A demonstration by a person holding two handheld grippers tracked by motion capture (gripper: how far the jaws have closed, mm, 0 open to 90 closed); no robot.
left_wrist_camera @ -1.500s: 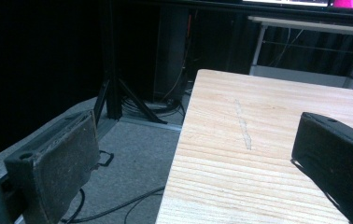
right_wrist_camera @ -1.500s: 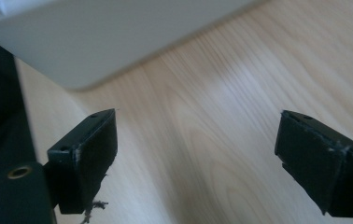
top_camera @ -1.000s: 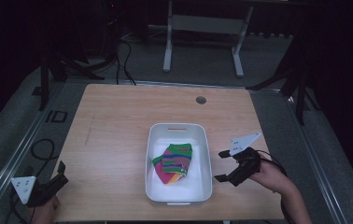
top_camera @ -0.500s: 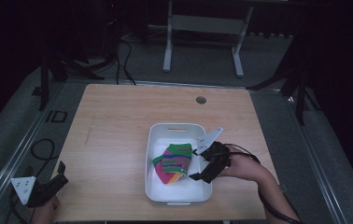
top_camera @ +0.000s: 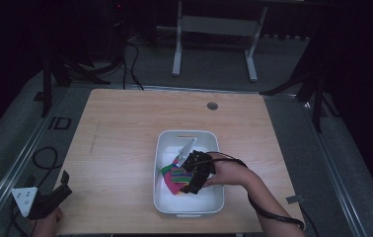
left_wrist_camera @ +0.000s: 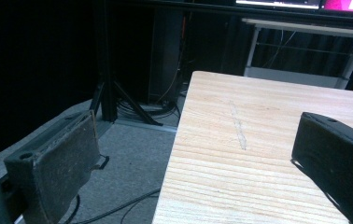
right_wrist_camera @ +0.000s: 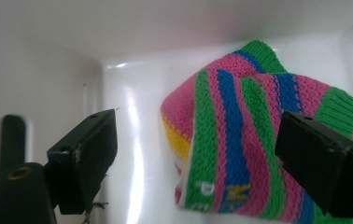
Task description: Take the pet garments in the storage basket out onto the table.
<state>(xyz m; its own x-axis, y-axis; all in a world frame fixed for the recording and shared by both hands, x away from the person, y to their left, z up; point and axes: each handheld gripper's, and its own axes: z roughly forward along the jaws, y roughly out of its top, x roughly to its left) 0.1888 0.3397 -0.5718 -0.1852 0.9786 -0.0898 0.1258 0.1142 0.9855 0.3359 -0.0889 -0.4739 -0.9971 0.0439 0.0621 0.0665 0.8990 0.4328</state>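
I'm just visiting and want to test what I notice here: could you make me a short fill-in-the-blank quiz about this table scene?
1. The striped knitted cloth lies inside a ____ tub.
2. The right gripper reaches into the tub with its fingers ____, the cloth between them but not yet pinched.
3. The left gripper waits near the table's front ____ corner.
4. The table top is made of ____.

Missing words: white; open; left; wood
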